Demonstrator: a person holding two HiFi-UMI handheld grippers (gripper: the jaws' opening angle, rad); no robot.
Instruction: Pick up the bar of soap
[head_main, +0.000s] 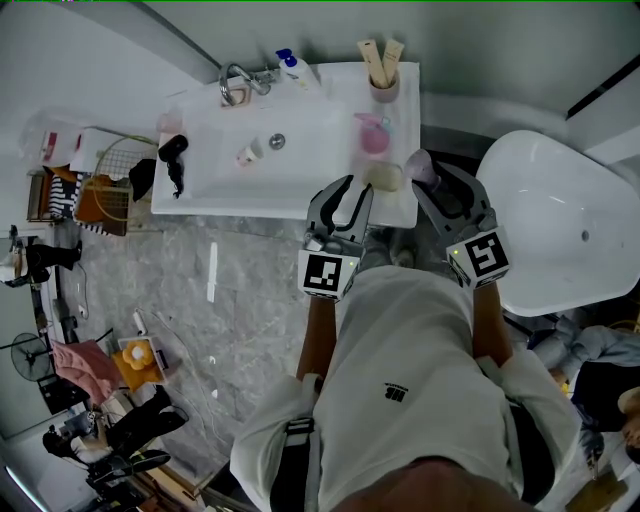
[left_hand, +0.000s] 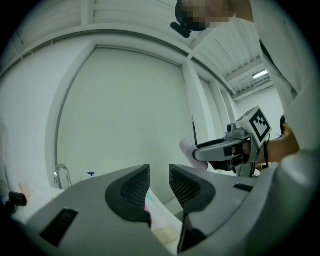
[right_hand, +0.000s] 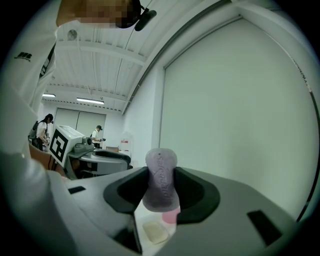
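A lilac bar of soap (right_hand: 161, 179) stands on end between the jaws of my right gripper (right_hand: 161, 194), which is shut on it. From the head view, that soap (head_main: 419, 164) is held above the right end of the white sink counter (head_main: 300, 195). My left gripper (head_main: 347, 203) hovers just left of it over the counter's front edge. Its jaws stand apart with nothing between them (left_hand: 159, 186). The left gripper view shows the right gripper (left_hand: 196, 153) holding the soap (left_hand: 187, 148) up in the air. A cream soap dish (head_main: 383, 177) lies on the counter below.
A pink item (head_main: 373, 135) sits behind the dish. The faucet (head_main: 234, 83), a blue-capped bottle (head_main: 294, 66) and a cup of wooden tools (head_main: 382, 68) line the back of the sink. A black hair dryer (head_main: 174, 152) lies at its left. A white bathtub (head_main: 560, 215) stands at the right.
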